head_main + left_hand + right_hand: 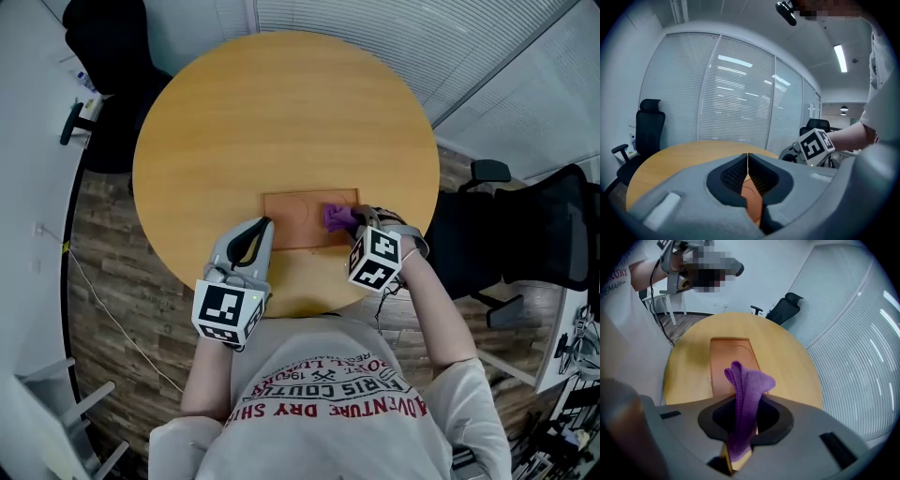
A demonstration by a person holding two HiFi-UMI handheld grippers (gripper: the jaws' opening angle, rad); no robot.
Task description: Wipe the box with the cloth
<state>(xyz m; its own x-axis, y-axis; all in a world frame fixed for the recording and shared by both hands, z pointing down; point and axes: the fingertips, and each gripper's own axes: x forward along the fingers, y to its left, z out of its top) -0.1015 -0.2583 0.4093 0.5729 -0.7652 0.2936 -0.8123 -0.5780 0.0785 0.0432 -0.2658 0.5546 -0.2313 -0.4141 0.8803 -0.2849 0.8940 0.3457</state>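
A flat brown box (300, 217) lies on the round wooden table (281, 112), near its front edge. Over the box's right end my right gripper (354, 223) is shut on a purple cloth (336, 217). In the right gripper view the cloth (745, 390) sticks up folded between the jaws, with the box (732, 363) stretching away beyond it. My left gripper (263, 228) is at the box's left front corner, jaws shut with nothing between them; the left gripper view shows the jaws closed together (748, 161) over the brown box surface (753, 201).
Black office chairs stand at the table's far left (103, 56) and right (525, 234). The person's white printed shirt (328, 403) fills the lower middle. A white desk edge (37, 187) runs along the left. Window blinds (422, 37) lie behind the table.
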